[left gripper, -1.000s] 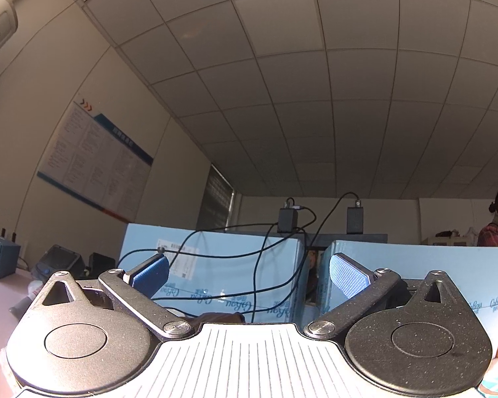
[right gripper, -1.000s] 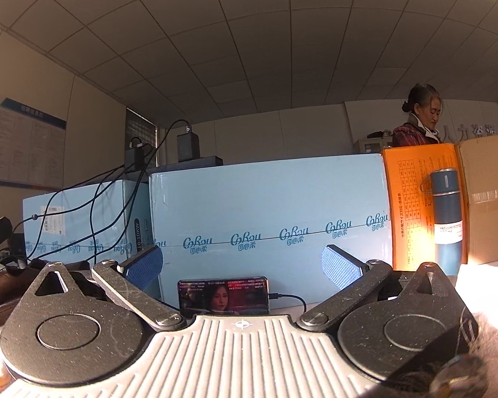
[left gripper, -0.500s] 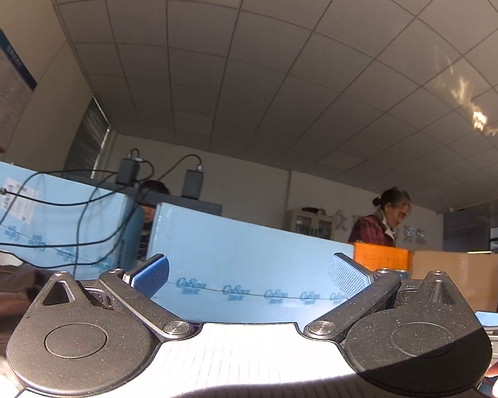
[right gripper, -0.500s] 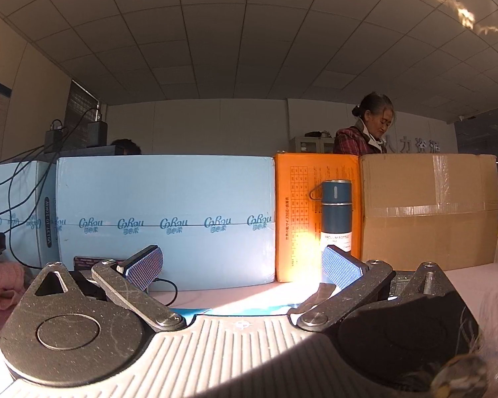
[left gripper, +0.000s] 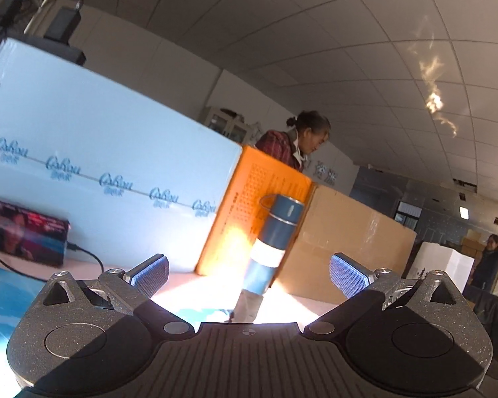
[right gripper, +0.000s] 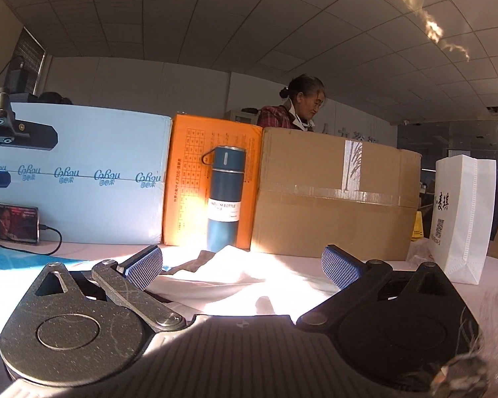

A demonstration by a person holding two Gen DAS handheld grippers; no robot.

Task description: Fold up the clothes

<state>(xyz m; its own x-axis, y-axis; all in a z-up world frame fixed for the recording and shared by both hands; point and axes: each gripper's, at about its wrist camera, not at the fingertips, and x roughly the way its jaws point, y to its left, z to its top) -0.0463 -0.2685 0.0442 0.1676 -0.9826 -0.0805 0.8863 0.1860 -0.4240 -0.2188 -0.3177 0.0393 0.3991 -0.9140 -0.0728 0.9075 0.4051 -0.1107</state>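
While both claws are gaping wide and holding nothing, right gripper (right gripper: 241, 267) is facing the crumpled white garment (right gripper: 222, 273) before the vacuum bottle (right gripper: 224, 195); left gripper (left gripper: 247, 273) is hovering alongside; reaching phase, likely needing a lowered hem pinch.

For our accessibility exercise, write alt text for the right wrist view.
The right gripper, jaws open and empty, hovers low over a crumpled white garment in sunlight on a pale pink table. Behind stand a blue steel vacuum bottle, an orange carton and a brown cardboard box.
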